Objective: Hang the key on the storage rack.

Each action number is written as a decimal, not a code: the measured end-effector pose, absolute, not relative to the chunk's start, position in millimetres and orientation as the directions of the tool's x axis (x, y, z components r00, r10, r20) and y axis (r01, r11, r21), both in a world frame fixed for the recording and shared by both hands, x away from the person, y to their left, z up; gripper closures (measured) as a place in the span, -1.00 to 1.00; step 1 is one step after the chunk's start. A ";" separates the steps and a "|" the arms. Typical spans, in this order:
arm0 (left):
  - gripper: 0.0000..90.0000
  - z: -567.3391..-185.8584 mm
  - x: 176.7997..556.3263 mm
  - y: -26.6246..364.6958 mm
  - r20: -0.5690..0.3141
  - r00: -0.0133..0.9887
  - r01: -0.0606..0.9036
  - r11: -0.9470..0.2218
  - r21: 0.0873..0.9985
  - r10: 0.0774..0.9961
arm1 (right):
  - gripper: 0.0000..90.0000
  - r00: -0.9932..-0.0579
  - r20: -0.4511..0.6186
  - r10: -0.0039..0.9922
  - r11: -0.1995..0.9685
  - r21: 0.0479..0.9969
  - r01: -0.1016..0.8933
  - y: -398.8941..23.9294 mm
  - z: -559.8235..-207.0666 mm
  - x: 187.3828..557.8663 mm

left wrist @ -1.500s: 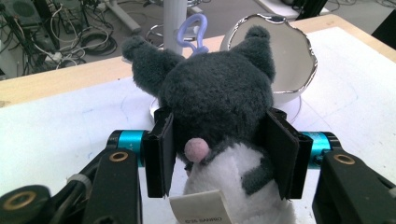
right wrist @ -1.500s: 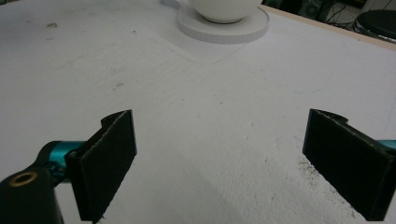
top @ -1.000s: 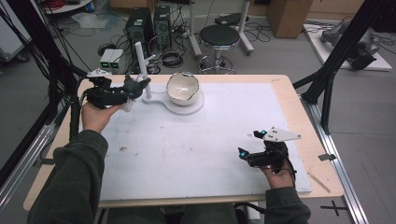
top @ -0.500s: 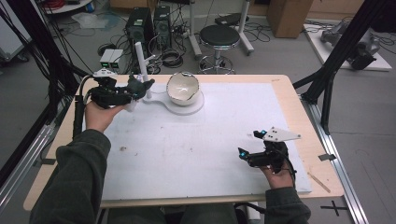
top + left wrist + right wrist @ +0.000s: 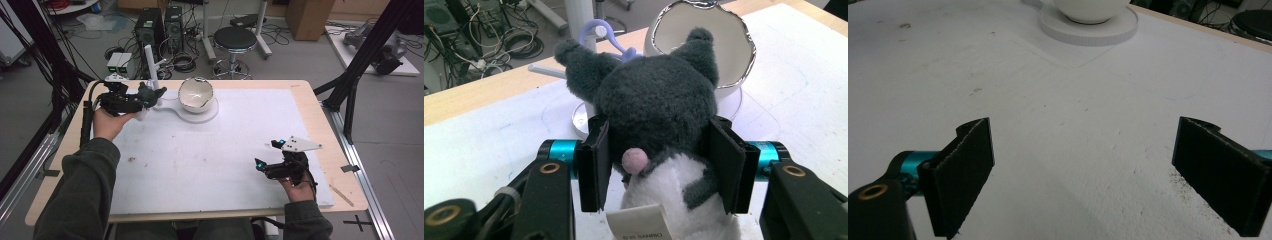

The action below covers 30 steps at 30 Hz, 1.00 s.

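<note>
The left claw clamps its flat black pads on a fuzzy grey-and-white plush toy at the bench's far left, just beside a smooth white egg-shaped shell with a jagged rim, while the right claw gapes wide over the white, lightly smudged bench.

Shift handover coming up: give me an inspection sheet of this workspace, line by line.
Surface: white mat on a wooden table, with small dark marks.
Job's things: grey and white plush toy held near the eggshell-shaped white bowl, which sits on a white round stand; purple hook at the toy's head.
Clutter: a wooden stick by the table's right edge.
Grippers: left gripper shut on the plush toy, fingers pressing its sides; right gripper open over the mat, holding nothing.
Cables: black cable trailing from the left gripper; loose cables on the floor.
Surroundings: black stool, computer towers, cardboard box.
</note>
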State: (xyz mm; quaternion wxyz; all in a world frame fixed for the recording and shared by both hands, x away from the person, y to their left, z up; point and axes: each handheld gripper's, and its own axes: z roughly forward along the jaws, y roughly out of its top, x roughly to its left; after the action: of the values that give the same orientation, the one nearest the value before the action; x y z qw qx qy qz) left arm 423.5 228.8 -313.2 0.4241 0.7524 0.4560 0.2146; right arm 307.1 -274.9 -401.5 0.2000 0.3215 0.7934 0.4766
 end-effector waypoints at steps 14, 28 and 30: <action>0.03 -315.7 425.5 228.1 -0.071 0.489 0.523 -0.227 0.821 0.869 | -0.80 -0.715 -0.010 0.699 0.341 0.884 0.321 -274.8 -401.5 306.7; -0.17 -317.5 425.9 234.4 -0.100 0.454 0.541 -0.185 0.820 0.885 | -0.80 -0.715 -0.008 0.700 0.341 0.883 0.324 -274.3 -401.5 306.5; -0.17 -316.9 425.0 235.5 -0.098 0.455 0.539 -0.186 0.821 0.885 | -0.80 -0.715 -0.009 0.699 0.343 0.882 0.324 -274.1 -401.7 306.4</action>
State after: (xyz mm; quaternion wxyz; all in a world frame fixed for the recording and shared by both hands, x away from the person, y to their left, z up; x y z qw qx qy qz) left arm 425.0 235.5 -316.9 0.4205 0.7420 0.4798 0.2057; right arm 306.4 -274.1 -401.7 0.1978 0.3217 0.7951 0.4746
